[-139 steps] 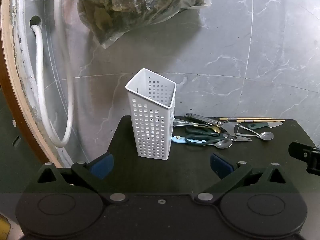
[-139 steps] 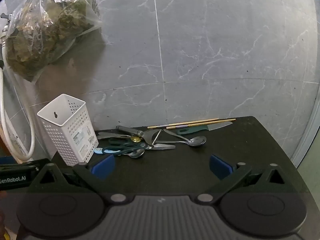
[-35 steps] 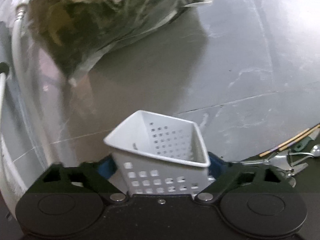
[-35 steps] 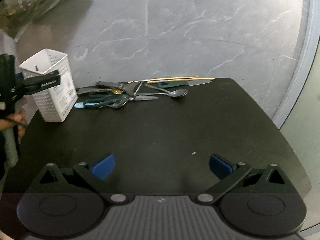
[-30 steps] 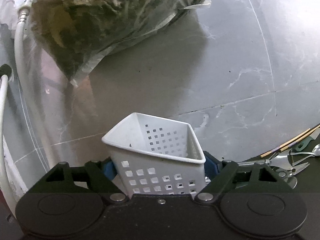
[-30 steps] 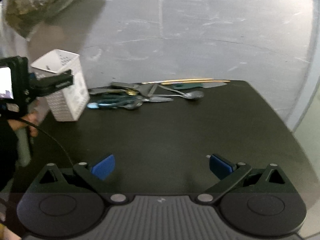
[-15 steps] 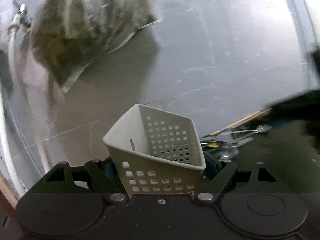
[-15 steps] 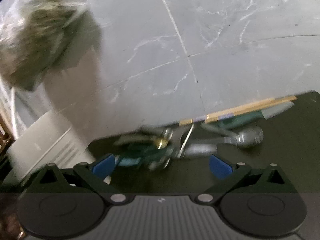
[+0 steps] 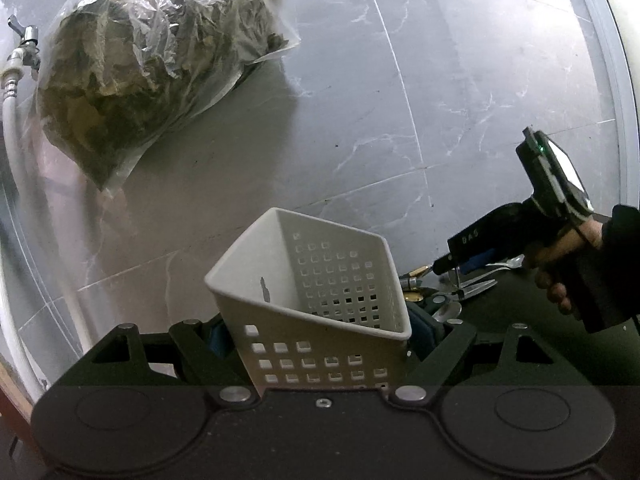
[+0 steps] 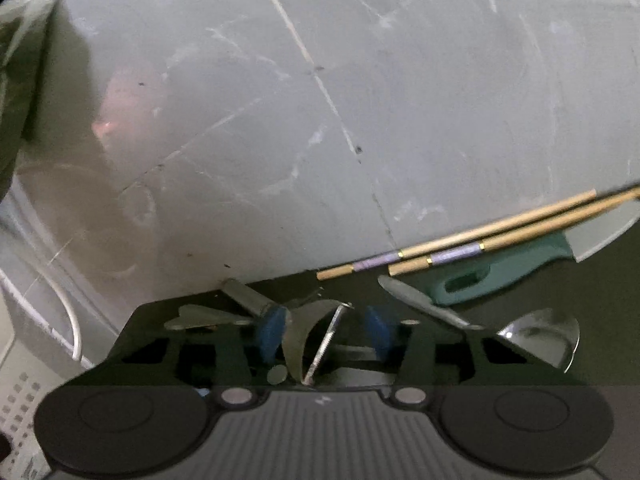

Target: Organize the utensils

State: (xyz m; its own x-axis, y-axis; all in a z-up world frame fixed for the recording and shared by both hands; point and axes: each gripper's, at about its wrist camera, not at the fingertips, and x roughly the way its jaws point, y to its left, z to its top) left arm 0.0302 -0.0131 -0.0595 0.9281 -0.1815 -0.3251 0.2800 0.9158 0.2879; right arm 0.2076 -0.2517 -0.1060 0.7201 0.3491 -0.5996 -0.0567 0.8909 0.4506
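My left gripper (image 9: pixel 320 336) is shut on the white perforated utensil holder (image 9: pixel 316 300), which tilts toward the camera with its open top showing. My right gripper (image 10: pixel 324 330) is low over the utensil pile, its blue pads either side of the metal tongs (image 10: pixel 310 338), half closed; contact is blurred. Behind lie two gold chopsticks (image 10: pixel 480 238), a teal-handled knife (image 10: pixel 500 268) and a spoon (image 10: pixel 540 338). The right gripper also shows in the left wrist view (image 9: pixel 460 264), over the pile.
A plastic bag of dried leaves (image 9: pixel 152 60) hangs on the grey marble wall. A white hose (image 9: pixel 16 152) runs down at the left. The utensils lie on a black table (image 10: pixel 600 280) near its back edge.
My right gripper has dropped down onto the utensil pile and its fingers have narrowed around the tongs. My left gripper has closed on the holder and tipped it slightly.
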